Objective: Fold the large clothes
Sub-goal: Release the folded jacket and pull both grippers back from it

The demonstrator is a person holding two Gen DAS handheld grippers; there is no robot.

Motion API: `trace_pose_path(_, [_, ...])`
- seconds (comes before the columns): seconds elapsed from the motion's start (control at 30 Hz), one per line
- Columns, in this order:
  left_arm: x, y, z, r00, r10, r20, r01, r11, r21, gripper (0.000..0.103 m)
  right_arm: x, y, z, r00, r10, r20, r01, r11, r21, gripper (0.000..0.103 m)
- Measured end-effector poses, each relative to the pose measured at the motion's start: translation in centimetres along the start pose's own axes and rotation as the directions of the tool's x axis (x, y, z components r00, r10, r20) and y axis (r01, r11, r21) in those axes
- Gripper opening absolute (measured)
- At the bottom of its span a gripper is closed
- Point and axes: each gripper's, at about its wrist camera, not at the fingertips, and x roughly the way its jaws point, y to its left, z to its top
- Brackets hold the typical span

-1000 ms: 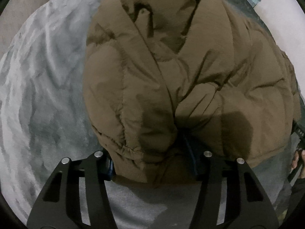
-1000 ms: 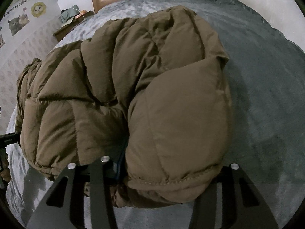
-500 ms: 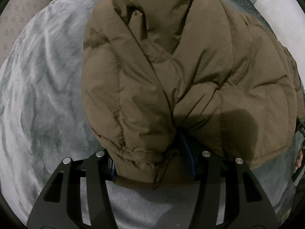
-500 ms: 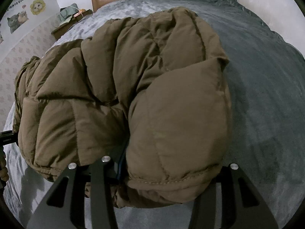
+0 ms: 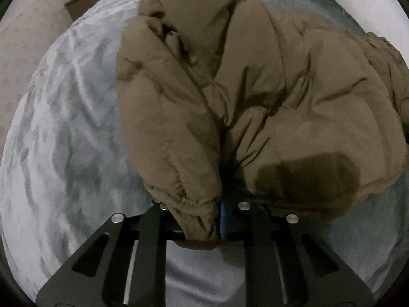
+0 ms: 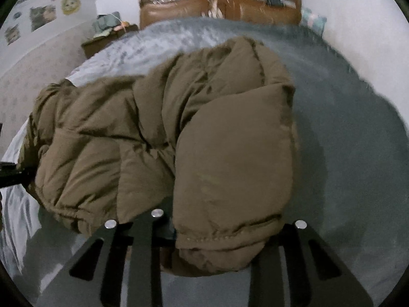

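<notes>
Brown puffer jacket [image 5: 255, 89] bunched on the grey bed [image 5: 64, 128]. Left gripper [image 5: 202, 220] and right gripper [image 6: 217, 240] have just closed, each pinching the near hem, presumably to lift it for folding

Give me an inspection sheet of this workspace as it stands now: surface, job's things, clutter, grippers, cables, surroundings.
Surface: grey blanket spread over a bed, rumpled.
Job's things: one brown puffer jacket, bunched in puffy folds, near edge gathered at both grippers.
Clutter: nothing seen on the blanket.
Grippers: left gripper shut on a jacket fold after just closing; right gripper has just been closing, jacket hem bunched between its jaws.
Cables: nothing seen.
Surroundings: brown headboard, bedside stand piled with items, cat pictures on the wall.
</notes>
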Motion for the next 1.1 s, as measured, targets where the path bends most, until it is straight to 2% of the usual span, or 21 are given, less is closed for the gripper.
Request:
trace_pose_path(0.17, [-4.7, -0.6, -4.6, 0.998, -0.042, 0.040, 0.043, 0.999, -0.018, 0.014, -5.2, -1.1, -2.6, 0.999, 0.005, 0.035, -0.005, 1.000, 0.007, 0.026])
trace_pose_path(0.33, [-8.1, -1.8, -10.8, 0.997, -0.070, 0.044, 0.071, 0.997, -0.023, 0.015, -10.2, -2.6, -8.3, 0.999, 0.036, 0.005, -0.037, 0.999, 0.026, 0.025])
trace_pose_path(0.43, [-9.6, -2.6, -14.1, 0.996, -0.071, 0.052, 0.071, 0.997, -0.008, 0.017, -11.5, -3.7, -11.1, 0.997, 0.069, -0.025, -0.067, 0.996, 0.057, 0.027])
trace_pose_path(0.53, [-8.8, -2.9, -15.5, 0.998, -0.041, 0.041, 0.042, 0.999, -0.010, 0.030, -11.0, -4.9, -13.1, 0.993, 0.105, -0.061, -0.098, 0.990, 0.104, 0.035])
trace_pose_path(0.57, [-8.6, -2.7, -15.4, 0.999, -0.033, 0.040, 0.033, 0.999, -0.018, 0.039, -10.7, -5.5, -13.7, 0.991, 0.117, -0.069, -0.107, 0.985, 0.137, 0.040])
trace_pose_path(0.6, [-8.9, -2.6, -15.6, 0.999, -0.020, 0.043, 0.021, 0.999, -0.027, 0.053, -10.5, -5.9, -14.0, 0.990, 0.127, -0.069, -0.115, 0.981, 0.158, 0.043])
trace_pose_path(0.67, [-8.9, -2.9, -15.9, 0.998, 0.043, 0.054, -0.041, 0.999, -0.030, 0.076, -10.0, -6.7, -15.0, 0.985, 0.146, -0.092, -0.124, 0.969, 0.212, 0.059])
trace_pose_path(0.7, [-9.2, -2.9, -16.2, 0.996, 0.062, 0.069, -0.060, 0.998, -0.026, 0.083, -9.9, -7.2, -15.4, 0.982, 0.156, -0.106, -0.126, 0.961, 0.245, 0.063])
trace_pose_path(0.73, [-9.5, -2.8, -16.3, 0.995, 0.068, 0.074, -0.066, 0.997, -0.025, 0.085, -10.2, -7.6, -16.0, 0.984, 0.141, -0.113, -0.106, 0.957, 0.270, 0.074])
trace_pose_path(0.77, [-10.0, -2.7, -16.6, 0.994, 0.077, 0.081, -0.075, 0.997, -0.027, 0.086, -10.4, -7.7, -16.2, 0.986, 0.128, -0.108, -0.094, 0.957, 0.274, 0.080])
trace_pose_path(0.9, [-12.5, -0.9, -18.8, 0.986, 0.096, 0.137, -0.092, 0.995, -0.034, 0.098, -13.3, -8.4, -17.3, 0.996, 0.070, -0.051, -0.052, 0.956, 0.289, 0.089])
trace_pose_path(1.0, [-15.1, -1.3, -20.4, 0.970, 0.117, 0.215, -0.111, 0.993, -0.040, 0.100, -15.9, -8.2, -17.7, 0.999, -0.033, -0.005, 0.033, 0.958, 0.285, 0.091])
trace_pose_path(1.1, [-17.6, -2.7, -21.8, 0.957, 0.115, 0.265, -0.106, 0.993, -0.050, 0.100, -18.3, -6.3, -17.7, 0.990, -0.132, 0.041, 0.116, 0.957, 0.266, 0.098])
